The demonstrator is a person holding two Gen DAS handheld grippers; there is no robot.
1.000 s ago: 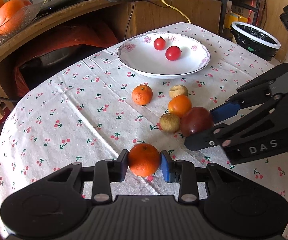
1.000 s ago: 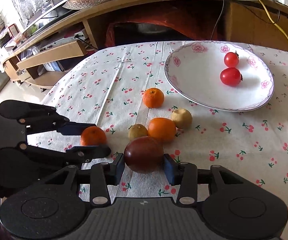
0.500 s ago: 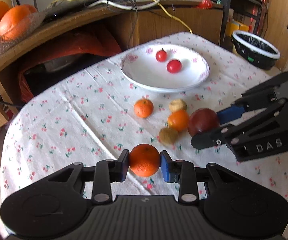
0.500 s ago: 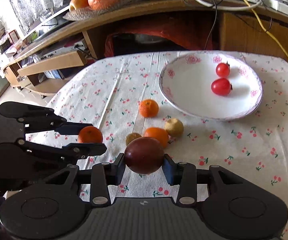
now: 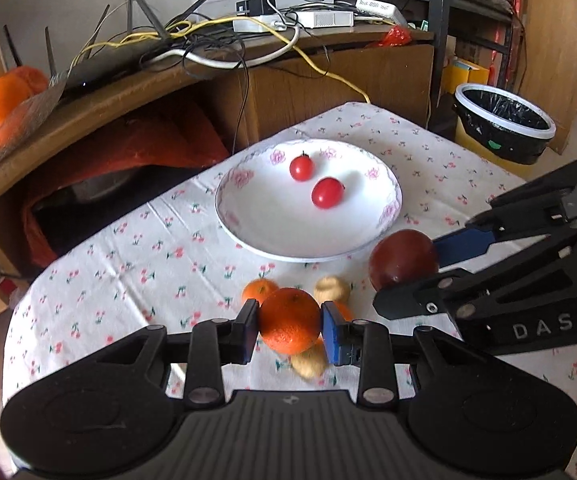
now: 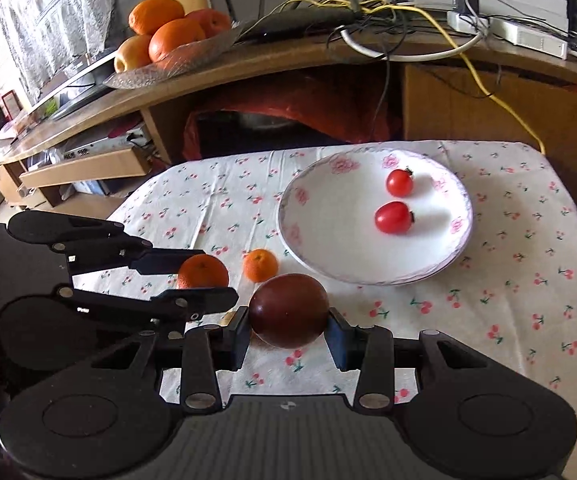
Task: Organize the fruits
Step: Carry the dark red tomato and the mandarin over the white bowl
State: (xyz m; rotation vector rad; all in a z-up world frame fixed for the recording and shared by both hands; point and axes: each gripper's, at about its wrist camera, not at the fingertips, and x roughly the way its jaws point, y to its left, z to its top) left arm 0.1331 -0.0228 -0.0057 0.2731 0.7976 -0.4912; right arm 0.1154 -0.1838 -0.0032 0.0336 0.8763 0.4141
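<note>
My left gripper (image 5: 289, 326) is shut on an orange mandarin (image 5: 289, 319), held above the cherry-print tablecloth. My right gripper (image 6: 288, 330) is shut on a dark red round fruit (image 6: 287, 310), also lifted; the same fruit (image 5: 403, 259) shows in the left wrist view near the plate's front right rim. A white flowered plate (image 5: 272, 232) holds two red cherry tomatoes (image 5: 327, 192). Another mandarin (image 5: 257, 290), a pale yellow fruit (image 5: 331, 288) and a second pale fruit (image 5: 308, 363) lie on the cloth below my left gripper.
Behind the table stands a wooden desk with cables and a router (image 5: 192, 52). A glass dish of oranges (image 6: 168, 40) sits on it at the left. A bin with a black liner (image 5: 504, 124) stands beyond the table's right side. Table edges fall away left and far.
Both grippers have risen off the cloth with their fruits and moved toward the plate. The loose fruits on the cloth now lie under and behind the held ones.
</note>
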